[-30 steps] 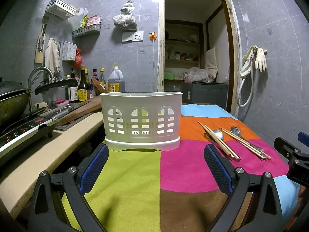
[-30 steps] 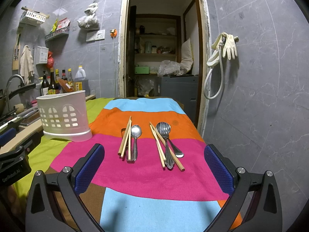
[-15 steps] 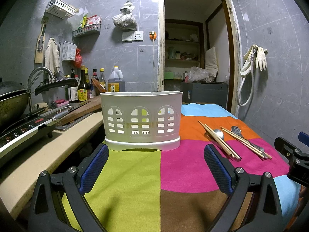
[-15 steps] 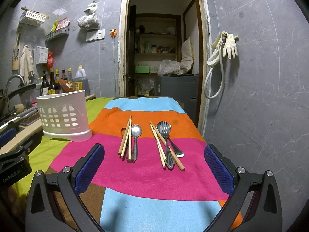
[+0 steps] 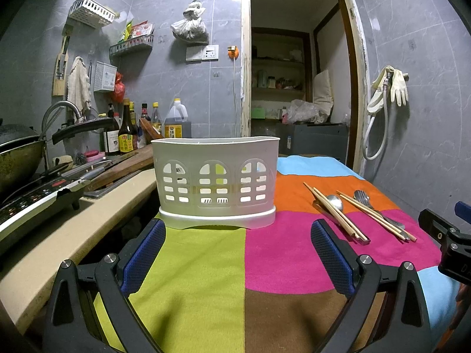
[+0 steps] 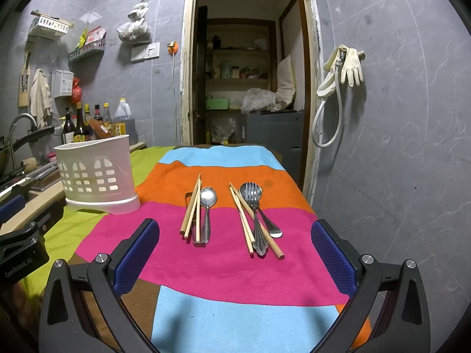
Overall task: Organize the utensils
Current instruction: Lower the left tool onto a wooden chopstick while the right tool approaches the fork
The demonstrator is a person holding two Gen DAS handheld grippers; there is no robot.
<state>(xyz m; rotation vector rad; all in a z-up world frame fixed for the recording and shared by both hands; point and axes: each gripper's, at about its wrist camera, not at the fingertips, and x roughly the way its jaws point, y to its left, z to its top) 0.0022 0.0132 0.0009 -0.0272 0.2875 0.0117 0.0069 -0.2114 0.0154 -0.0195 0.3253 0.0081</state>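
Steel spoon (image 6: 207, 206) and wooden chopsticks (image 6: 192, 209) dead ahead of my spread right claw (image 6: 235, 260); I'd pinch mid-handle. Left claw (image 5: 238, 260) spread, empty.

Our left gripper (image 5: 238, 254): black plastic frame, blue textured pads (image 5: 144, 257), round silver screws on the finger arms. Our right gripper (image 6: 235, 254): same black frame, blue pads (image 6: 334, 257), silver screws. White "GenRobot.AI" lettering on the left unit's black housing, seen from the right camera.

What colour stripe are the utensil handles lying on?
Magenta stripe of the cloth, clearest in the right wrist view.
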